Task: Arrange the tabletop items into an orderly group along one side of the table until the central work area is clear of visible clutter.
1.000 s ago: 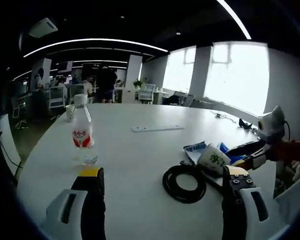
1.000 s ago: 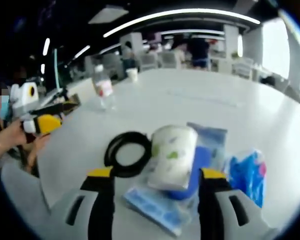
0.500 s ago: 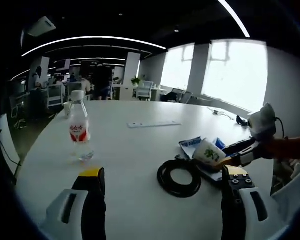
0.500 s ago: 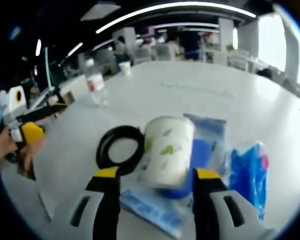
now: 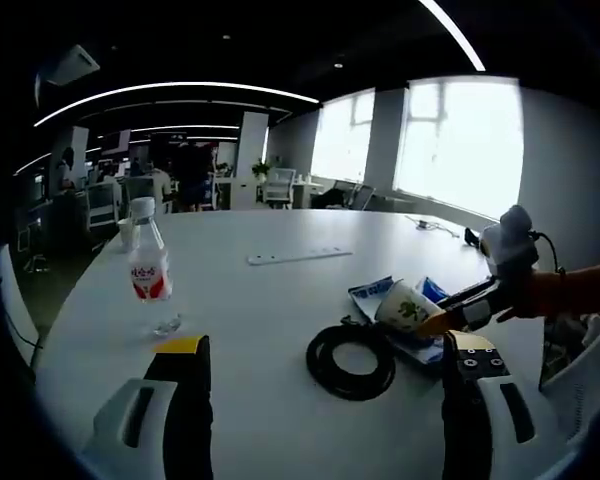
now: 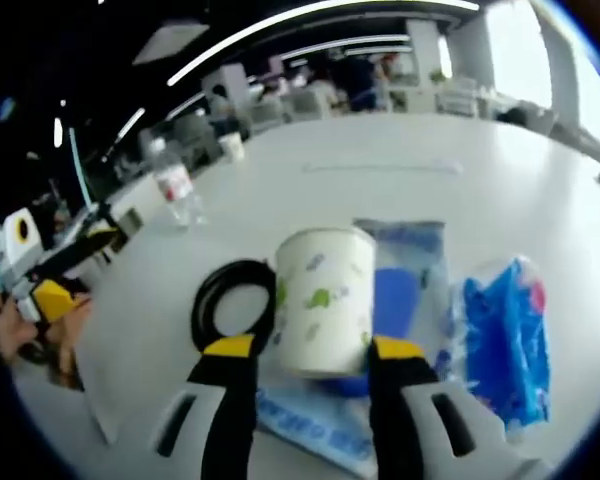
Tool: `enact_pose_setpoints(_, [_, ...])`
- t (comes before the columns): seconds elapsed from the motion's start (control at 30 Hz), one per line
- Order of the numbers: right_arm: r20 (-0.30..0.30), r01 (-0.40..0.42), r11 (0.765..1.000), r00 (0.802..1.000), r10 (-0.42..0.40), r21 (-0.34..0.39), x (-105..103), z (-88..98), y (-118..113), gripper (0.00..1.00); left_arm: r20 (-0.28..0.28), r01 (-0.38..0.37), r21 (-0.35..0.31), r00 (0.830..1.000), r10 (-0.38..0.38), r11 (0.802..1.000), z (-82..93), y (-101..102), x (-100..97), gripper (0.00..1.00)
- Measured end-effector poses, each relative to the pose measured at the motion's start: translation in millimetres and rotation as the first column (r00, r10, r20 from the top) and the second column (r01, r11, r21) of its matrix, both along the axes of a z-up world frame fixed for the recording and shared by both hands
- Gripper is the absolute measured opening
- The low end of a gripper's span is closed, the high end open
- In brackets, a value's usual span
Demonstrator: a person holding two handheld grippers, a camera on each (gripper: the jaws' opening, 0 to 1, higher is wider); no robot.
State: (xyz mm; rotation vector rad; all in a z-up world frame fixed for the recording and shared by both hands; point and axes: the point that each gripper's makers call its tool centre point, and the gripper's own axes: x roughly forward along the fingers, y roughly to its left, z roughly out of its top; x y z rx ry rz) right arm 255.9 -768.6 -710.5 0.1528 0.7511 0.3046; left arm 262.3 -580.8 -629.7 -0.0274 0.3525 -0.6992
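A white paper cup with green print (image 6: 320, 300) sits between my right gripper's (image 6: 312, 348) jaws, which are shut on its sides. In the left gripper view the cup (image 5: 405, 305) is tilted above the blue packets, with the right gripper (image 5: 460, 315) reaching in from the right. A black cable coil (image 5: 350, 360) lies beside it on the white table (image 5: 280, 300). A water bottle (image 5: 148, 265) with a red label stands at the left. My left gripper (image 5: 325, 345) is open and holds nothing, hovering over the near edge.
Blue packets (image 6: 405, 280) and a crumpled blue bag (image 6: 505, 335) lie under and right of the cup. A white strip (image 5: 298, 256) lies mid-table. A small paper cup (image 5: 127, 232) stands at the far left edge. Office desks and people are behind.
The right gripper's jaws have closed in on the paper cup and now hold it. The left gripper's camera has drifted slightly; its jaws stay open.
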Motion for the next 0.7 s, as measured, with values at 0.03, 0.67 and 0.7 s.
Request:
enact_pose_setpoints(0.03, [-0.006,0.006,1.000,1.000,-0.006,0.008,0,-0.8,0,0.40,0.000,0.001,0.003,1.000,-0.001,1.000,-0.3,0,-0.4,0.97])
enact_pose_setpoints(0.67, [0.017,0.022,1.000,1.000,-0.022,0.020,-1,1.5,-4,0.34,-0.039,0.028,-0.039,0.999,-0.030,0.999,-1.5,-12,-7.0,0.95])
enact_pose_setpoints(0.7, [0.021,0.023,1.000,1.000,-0.023,0.021,-1,2.9,-4,0.34,-0.042,0.028,-0.047,0.999,-0.030,0.999,-1.0,-12,-7.0,0.95])
